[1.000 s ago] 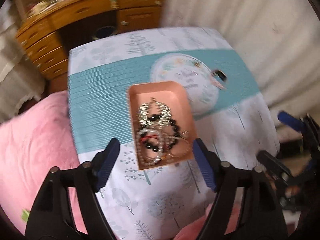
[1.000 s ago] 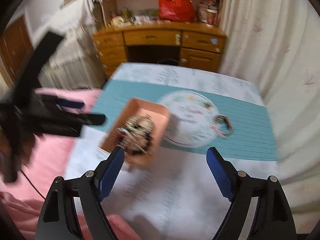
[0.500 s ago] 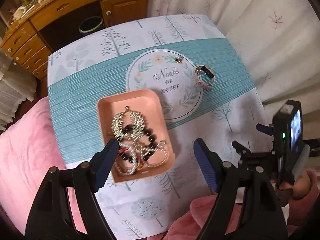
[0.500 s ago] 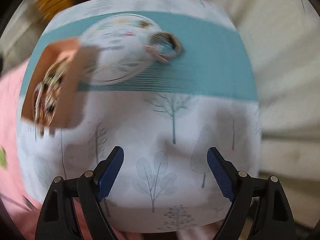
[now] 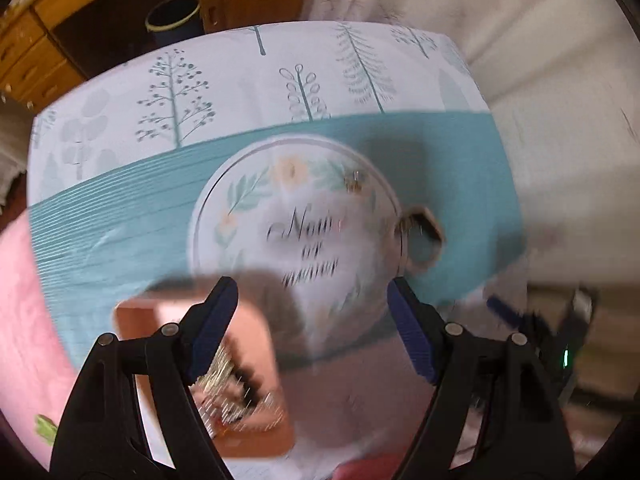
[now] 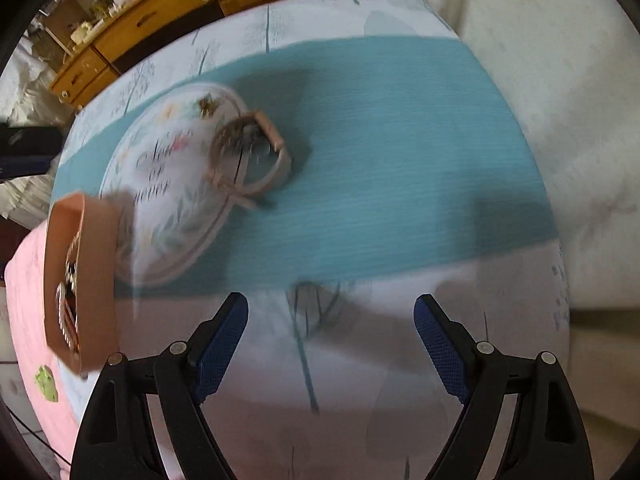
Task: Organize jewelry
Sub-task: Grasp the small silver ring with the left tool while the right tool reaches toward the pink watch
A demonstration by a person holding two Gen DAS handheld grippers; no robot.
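Note:
A pink tray (image 5: 256, 364) holding a pile of necklaces and beads (image 5: 232, 380) sits on the table near my left gripper (image 5: 312, 320), which is open and empty above it. The tray also shows at the left of the right wrist view (image 6: 92, 280). A watch with a beige strap (image 6: 250, 156) lies at the edge of the round printed mat (image 6: 168, 200), and shows blurred in the left wrist view (image 5: 420, 244). A small gold piece (image 6: 206, 106) lies on the mat. My right gripper (image 6: 330, 340) is open and empty over the white cloth.
The table wears a white tree-print cloth with a teal band (image 6: 400, 160). A pink bed cover (image 5: 24, 300) lies to the left. A wooden desk with drawers (image 6: 160, 20) stands behind. A white curtain (image 6: 560, 80) hangs on the right.
Both grippers have moved forward and lower over the table. The tray now sits under my left fingers, and the watch is closer in the right wrist view.

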